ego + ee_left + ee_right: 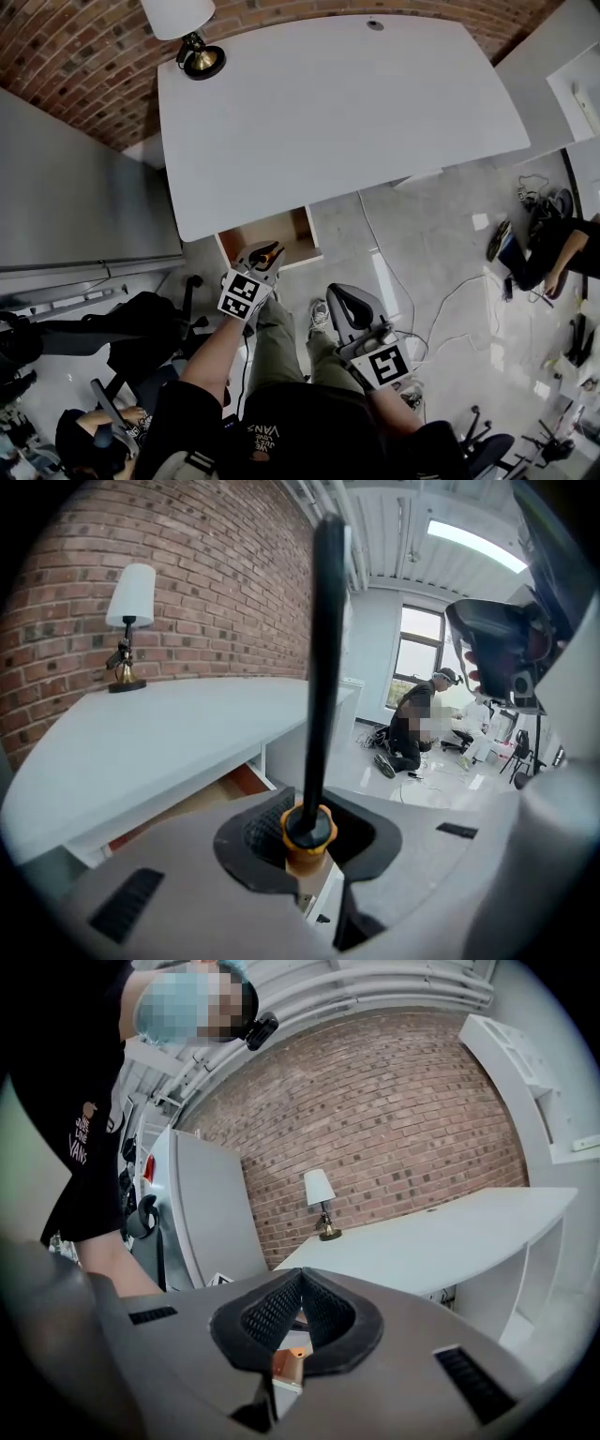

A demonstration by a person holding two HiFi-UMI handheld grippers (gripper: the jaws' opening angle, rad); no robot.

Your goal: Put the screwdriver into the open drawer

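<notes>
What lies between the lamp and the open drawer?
Only bare white desktop; the head view shows nothing on it from the lamp to the drawer under its near edge.

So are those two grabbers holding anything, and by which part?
The left gripper holds the screwdriver by its orange handle end, with the black shaft sticking out ahead. The right gripper holds nothing.

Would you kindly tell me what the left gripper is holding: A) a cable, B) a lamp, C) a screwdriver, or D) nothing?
C: the left gripper is closed on the orange handle of the screwdriver, whose black shaft sticks up from between the jaws.
</notes>
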